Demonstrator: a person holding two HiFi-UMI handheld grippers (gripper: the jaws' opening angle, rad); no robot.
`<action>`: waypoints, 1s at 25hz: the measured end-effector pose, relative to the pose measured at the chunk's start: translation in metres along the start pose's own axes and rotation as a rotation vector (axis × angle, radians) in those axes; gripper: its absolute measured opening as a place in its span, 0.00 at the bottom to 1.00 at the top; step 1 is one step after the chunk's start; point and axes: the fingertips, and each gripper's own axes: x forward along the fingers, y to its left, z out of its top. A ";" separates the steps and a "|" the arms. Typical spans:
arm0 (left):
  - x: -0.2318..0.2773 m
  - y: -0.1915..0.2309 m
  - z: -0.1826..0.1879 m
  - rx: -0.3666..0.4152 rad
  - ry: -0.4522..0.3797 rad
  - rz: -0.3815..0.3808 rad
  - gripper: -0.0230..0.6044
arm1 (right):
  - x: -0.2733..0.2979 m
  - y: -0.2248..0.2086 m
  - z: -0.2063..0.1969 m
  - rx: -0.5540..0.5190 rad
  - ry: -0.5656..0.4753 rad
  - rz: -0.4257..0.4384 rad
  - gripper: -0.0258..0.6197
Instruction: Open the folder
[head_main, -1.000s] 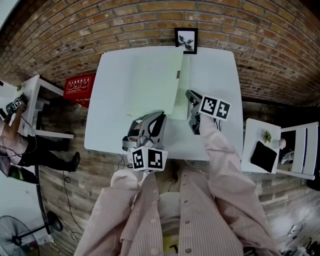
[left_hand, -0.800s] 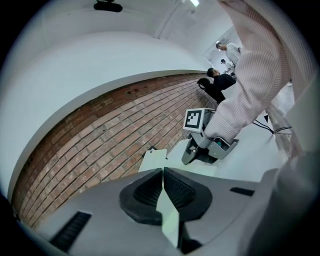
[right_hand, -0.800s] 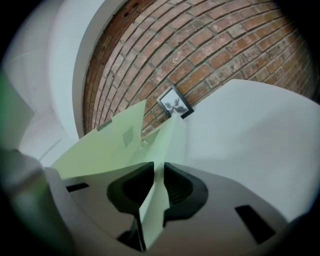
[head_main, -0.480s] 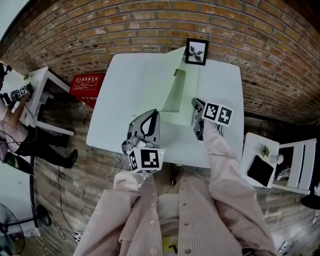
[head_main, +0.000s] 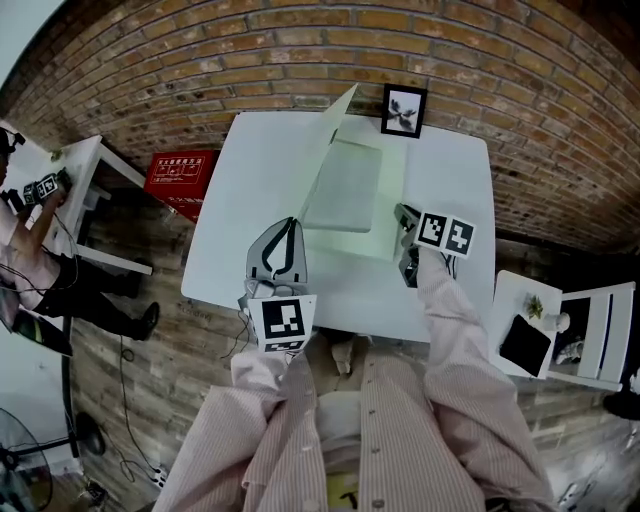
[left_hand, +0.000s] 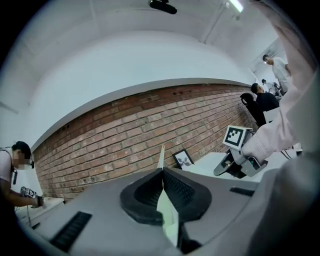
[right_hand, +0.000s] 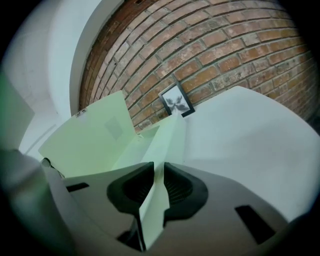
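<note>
A pale green folder lies on the white table. Its front cover stands lifted on edge along the left side. My left gripper is shut on the cover's near edge, and the thin sheet shows pinched between the dark pads. My right gripper is shut on the folder's lower right edge and holds that sheet down near the table. The raised cover shows at the left of the right gripper view.
A framed picture leans on the brick wall at the table's far edge. A red box sits on the floor to the left, by a side table with a person. At the right stand a small white table and a chair.
My left gripper has risen and rolled while drawing back toward the table's near edge, and the cover in it has swung up to stand on edge. The right gripper has stayed put.
</note>
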 end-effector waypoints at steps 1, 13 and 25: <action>0.000 0.006 0.000 -0.006 -0.002 0.008 0.03 | 0.000 0.000 0.001 -0.005 0.002 -0.005 0.14; -0.008 0.062 -0.023 -0.083 0.028 0.046 0.03 | 0.002 0.003 0.001 -0.072 0.048 -0.088 0.14; -0.011 0.104 -0.045 -0.154 0.047 0.101 0.03 | 0.003 0.002 0.000 -0.089 0.116 -0.126 0.12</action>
